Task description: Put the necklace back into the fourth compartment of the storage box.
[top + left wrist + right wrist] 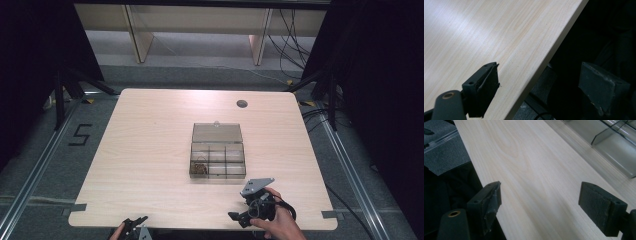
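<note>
You have a clear plastic box sitting open near the middle of the desk, its lid folded back flat on the far side and its tray split by dividers into small compartments. Something small and brownish lies in the near-left compartment; it is too small to say what it is, and the other compartments look bare. Your right tongs hang over the near edge of the desk, just near and a little right of the box, turned to point left along the desk; in the right gripper view the jaws stand spread wide with nothing between them, bare wood under them and a corner of the box at the upper right. Your left tongs sit at the near edge well to the left of the box, and in the left gripper view they too stand spread and empty, straddling the desk's edge. Neither tool touches the box. Judging from this, the lid is already open and one item seems to be in place, but no handling is under way right now; whatever remains, whether filling, emptying or closing the lid, is still ahead, and your right tongs are the better placed to start.
</note>
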`<state>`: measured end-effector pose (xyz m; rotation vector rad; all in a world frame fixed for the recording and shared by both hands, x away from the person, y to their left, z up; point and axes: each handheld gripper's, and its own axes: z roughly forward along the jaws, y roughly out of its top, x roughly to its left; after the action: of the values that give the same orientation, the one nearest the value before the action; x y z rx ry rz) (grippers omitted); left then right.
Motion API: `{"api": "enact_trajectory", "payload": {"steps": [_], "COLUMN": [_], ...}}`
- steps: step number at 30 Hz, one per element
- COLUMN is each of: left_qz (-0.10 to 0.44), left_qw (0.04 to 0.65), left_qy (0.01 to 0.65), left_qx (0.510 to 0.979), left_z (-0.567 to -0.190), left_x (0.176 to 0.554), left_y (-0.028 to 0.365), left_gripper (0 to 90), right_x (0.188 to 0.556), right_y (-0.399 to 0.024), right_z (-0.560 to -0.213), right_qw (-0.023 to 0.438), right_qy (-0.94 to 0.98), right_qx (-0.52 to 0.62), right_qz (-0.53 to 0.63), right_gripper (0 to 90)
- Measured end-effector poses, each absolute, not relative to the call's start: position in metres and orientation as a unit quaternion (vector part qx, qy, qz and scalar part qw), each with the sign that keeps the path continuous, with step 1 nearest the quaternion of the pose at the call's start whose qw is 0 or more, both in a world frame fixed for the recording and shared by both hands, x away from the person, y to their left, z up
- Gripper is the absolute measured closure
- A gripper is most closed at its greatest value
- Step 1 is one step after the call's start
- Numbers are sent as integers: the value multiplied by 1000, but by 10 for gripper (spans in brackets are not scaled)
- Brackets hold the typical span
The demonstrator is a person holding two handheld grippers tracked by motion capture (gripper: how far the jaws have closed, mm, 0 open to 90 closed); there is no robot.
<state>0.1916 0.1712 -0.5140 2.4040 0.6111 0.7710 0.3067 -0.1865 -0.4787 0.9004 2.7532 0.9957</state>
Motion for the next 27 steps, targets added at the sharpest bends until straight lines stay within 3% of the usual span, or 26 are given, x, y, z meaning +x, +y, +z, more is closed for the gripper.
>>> {"api": "enact_trajectory", "payload": {"steps": [27], "left_qz": [286], "left_qw": [266], "left_qy": [226], "left_qx": [893], "left_z": [-514], "left_x": [192], "left_y": [171], "left_gripper": [158], "right_x": [282], "right_y": [-212], "right_z": [-486], "right_qw": [48], "right_qy": [886], "right_qx": [305], "right_qz": [346], "right_gripper": [195]}}
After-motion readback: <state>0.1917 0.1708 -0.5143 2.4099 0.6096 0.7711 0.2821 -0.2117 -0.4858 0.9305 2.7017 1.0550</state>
